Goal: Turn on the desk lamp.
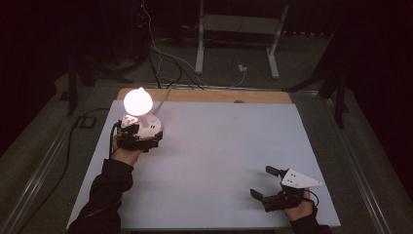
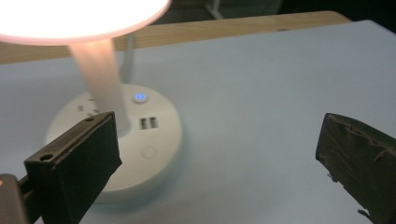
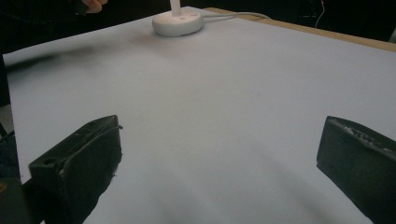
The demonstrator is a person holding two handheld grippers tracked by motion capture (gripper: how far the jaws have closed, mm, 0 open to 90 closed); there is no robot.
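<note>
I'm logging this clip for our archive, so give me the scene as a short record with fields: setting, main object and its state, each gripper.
setting: dark room, white table top with a wooden edge at the far side
main object: white desk lamp, round base with sockets, near the far left corner
lamp state: lit; blue button light glowing on the base
left gripper: open, jaws beside the lamp base, nothing between them
right gripper: open, low over bare table at the near right
</note>
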